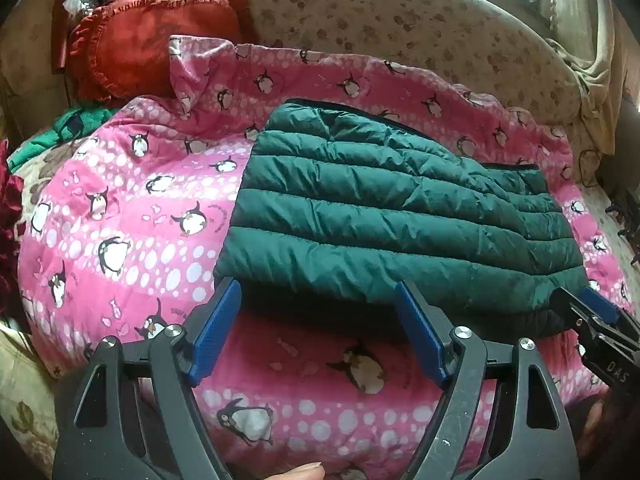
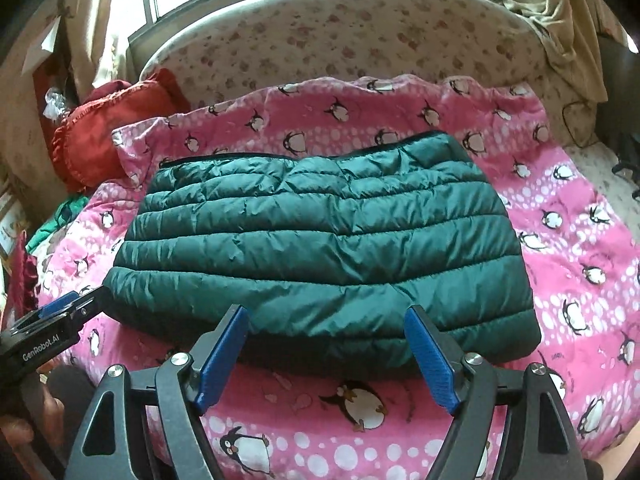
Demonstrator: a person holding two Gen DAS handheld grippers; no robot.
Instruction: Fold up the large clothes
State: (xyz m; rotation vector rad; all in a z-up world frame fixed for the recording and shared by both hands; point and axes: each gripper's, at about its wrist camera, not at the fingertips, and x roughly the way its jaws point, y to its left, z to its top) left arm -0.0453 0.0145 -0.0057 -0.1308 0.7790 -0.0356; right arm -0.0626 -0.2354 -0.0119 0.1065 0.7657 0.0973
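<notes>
puffer jacket [image 2: 324, 248], dark green and folded into a flat rectangle, lies just ahead of both grippers. left gripper [image 1: 320, 332]: fingers spread wide, holding nothing, tips at the jacket's near edge. right gripper [image 2: 328, 356]: likewise wide open and empty, at the same edge. beneath the jacket, a pink penguin-print blanket [image 2: 580, 208]; beyond it, to the left, a red cushion [image 1: 136, 40].

Open pink quilt [image 2: 580, 216] is left right of the folded jacket [image 2: 320, 248] and along its near edge. The far left is blocked by a red cushion [image 2: 104, 136].
</notes>
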